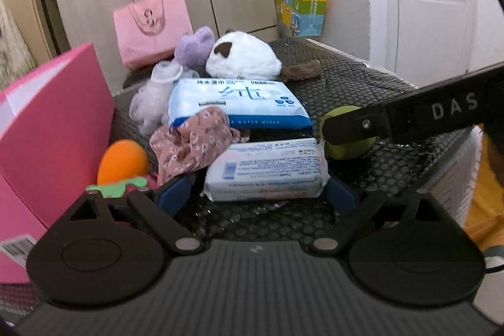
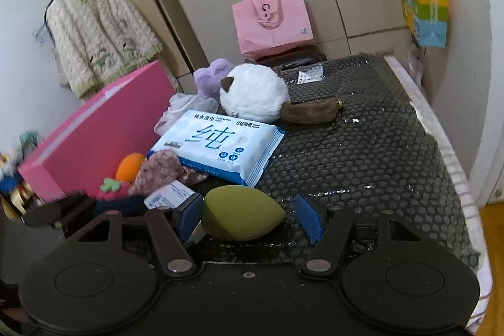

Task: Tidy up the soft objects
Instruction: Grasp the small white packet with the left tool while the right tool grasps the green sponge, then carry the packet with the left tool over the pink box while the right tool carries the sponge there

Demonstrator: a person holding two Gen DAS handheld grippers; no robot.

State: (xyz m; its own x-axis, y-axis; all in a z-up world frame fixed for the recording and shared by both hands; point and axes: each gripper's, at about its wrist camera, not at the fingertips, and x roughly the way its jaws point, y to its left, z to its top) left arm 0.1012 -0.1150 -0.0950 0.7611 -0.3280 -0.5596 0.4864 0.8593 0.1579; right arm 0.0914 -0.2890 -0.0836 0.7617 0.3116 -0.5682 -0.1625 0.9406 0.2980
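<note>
In the left wrist view my left gripper is open around a small white wipes pack lying on the black bubble mat; the blue pads stand on either side of it. In the right wrist view my right gripper is open around a green egg-shaped sponge, which also shows in the left wrist view behind the right gripper's arm. A larger blue-and-white wipes pack, a floral cloth, an orange sponge, a strawberry toy, a white plush and a purple plush lie nearby.
A pink box stands at the mat's left side. A pink paper bag stands against the cabinet behind. A colourful bag hangs on the right wall. The mat's right edge drops toward the floor.
</note>
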